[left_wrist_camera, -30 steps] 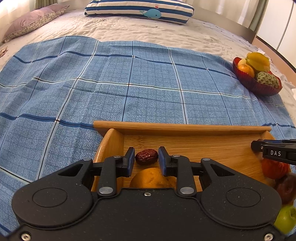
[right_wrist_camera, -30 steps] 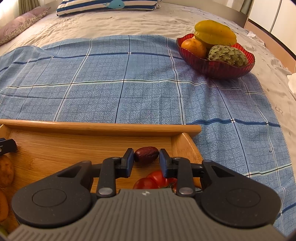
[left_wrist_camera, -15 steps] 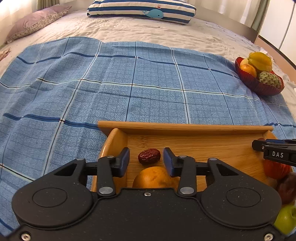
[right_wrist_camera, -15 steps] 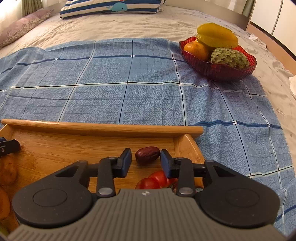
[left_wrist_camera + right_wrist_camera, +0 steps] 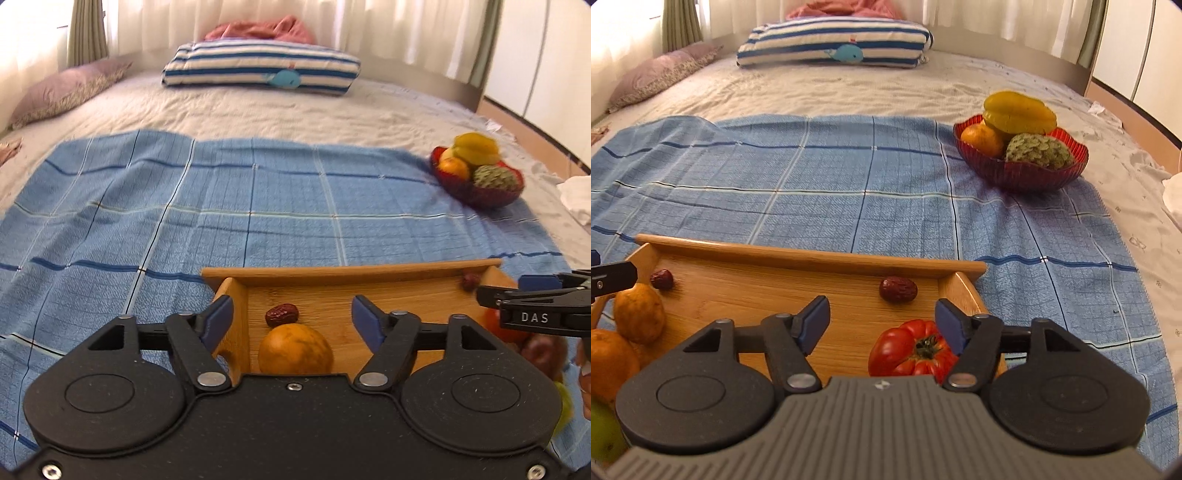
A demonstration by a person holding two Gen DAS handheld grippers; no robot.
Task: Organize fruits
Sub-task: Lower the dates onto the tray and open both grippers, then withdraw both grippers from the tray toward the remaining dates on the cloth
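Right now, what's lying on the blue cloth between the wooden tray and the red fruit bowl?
Nothing. In the right wrist view, only bare blue checked cloth stretches from the wooden tray to the red fruit bowl.

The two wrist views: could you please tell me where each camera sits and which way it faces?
Left wrist: on the left claw, tilted down over the tray's left end and a date; open jaws and the right claw's tip show.
Right wrist: on the right claw, over the tray's right end, a date and tomato; open jaws show.
Shared: tray, bowl, pillow.
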